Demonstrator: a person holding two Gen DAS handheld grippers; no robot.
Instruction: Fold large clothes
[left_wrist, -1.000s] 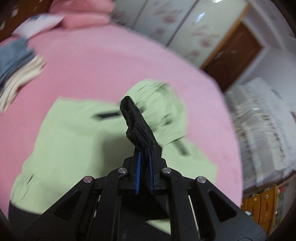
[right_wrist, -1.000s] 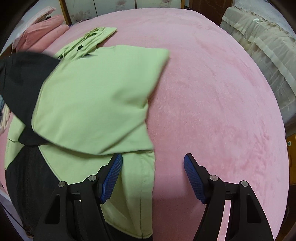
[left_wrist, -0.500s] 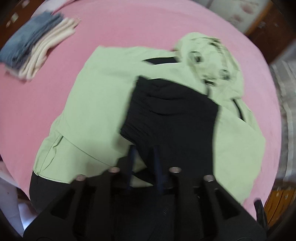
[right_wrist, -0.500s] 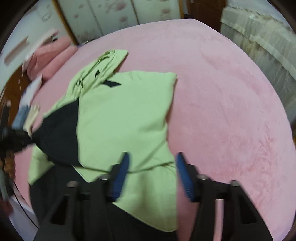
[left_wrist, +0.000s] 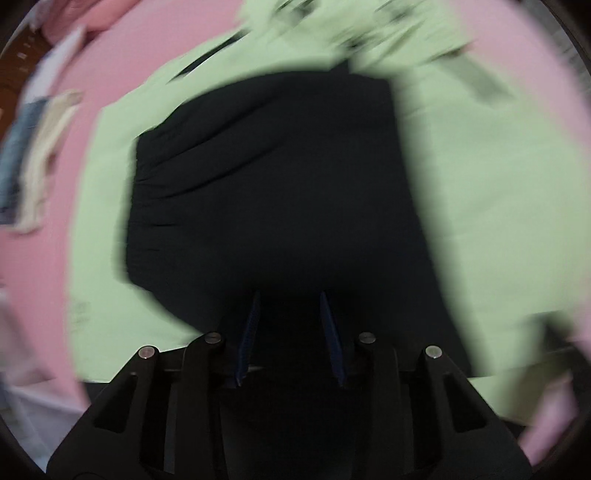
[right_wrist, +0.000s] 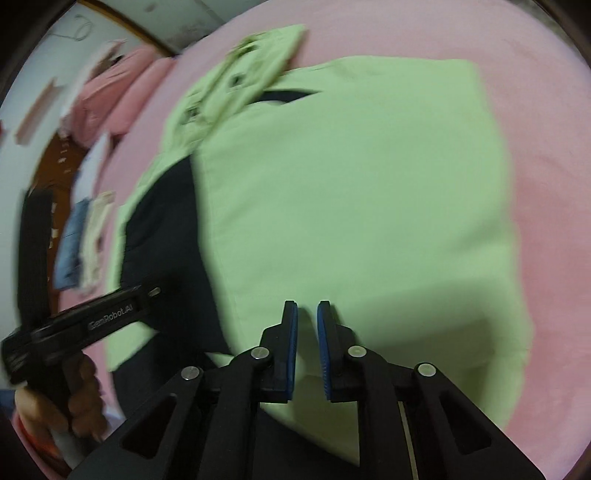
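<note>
A light green jacket (right_wrist: 354, 192) lies spread on the pink bed (right_wrist: 546, 147), its hood (right_wrist: 236, 85) at the far end. One black sleeve (left_wrist: 266, 177) lies folded flat across the jacket's body. My left gripper (left_wrist: 288, 306) hovers close above that sleeve, jaws parted, with nothing pinched between the pads. My right gripper (right_wrist: 307, 314) is low over the jacket's near edge. Its jaws are closing and only a narrow slit is left, with green cloth in it. The left wrist view is blurred.
A folded stack of blue and cream clothes (right_wrist: 79, 243) sits on the bed's left side, also seen as the stack (left_wrist: 26, 173). Pink pillows (right_wrist: 122, 92) lie at the head. A hand (right_wrist: 79, 402) holds the left tool near the bed's left edge.
The left gripper let go of the black sleeve, which now lies flat on the jacket, and dropped close to it. The right jaws went from wide apart to nearly together over the jacket's near edge.
</note>
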